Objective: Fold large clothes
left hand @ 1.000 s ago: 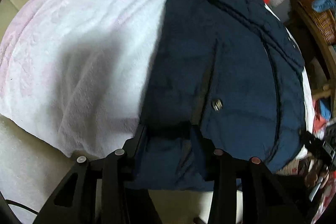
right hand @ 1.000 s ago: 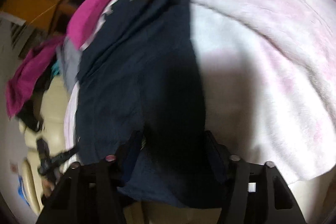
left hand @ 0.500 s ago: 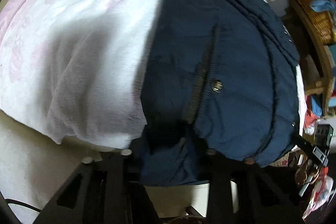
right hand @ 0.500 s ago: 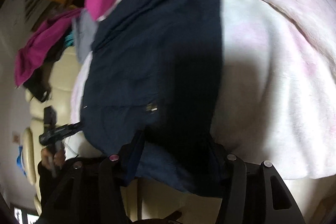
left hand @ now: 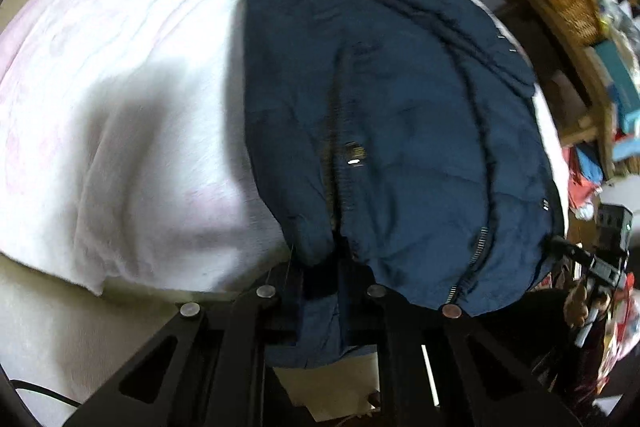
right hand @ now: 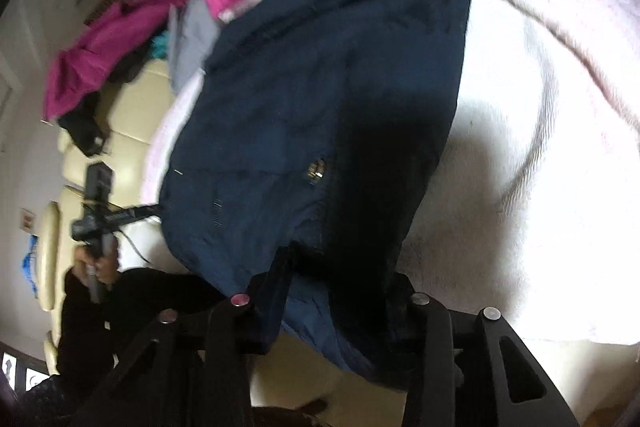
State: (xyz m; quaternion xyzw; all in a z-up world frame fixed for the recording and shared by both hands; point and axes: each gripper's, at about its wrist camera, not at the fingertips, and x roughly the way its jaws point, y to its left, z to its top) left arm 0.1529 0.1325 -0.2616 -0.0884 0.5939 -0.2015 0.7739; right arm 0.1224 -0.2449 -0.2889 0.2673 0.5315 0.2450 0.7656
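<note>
The navy jacket (left hand: pixel 400 115) is spread lengthwise away from both tongs on the white blanket (left hand: pixel 132 115), its near hem pinched by the left tongs (left hand: pixel 320 291) and right tongs (right hand: pixel 340 291) alike.

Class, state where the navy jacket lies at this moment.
In the left wrist view the navy jacket lies right of centre on the white blanket, its near hem in both grippers.

surface: pale pink fleece blanket (left hand: pixel 120 115) | on it: navy jacket (left hand: pixel 400 115), spread flat
</note>
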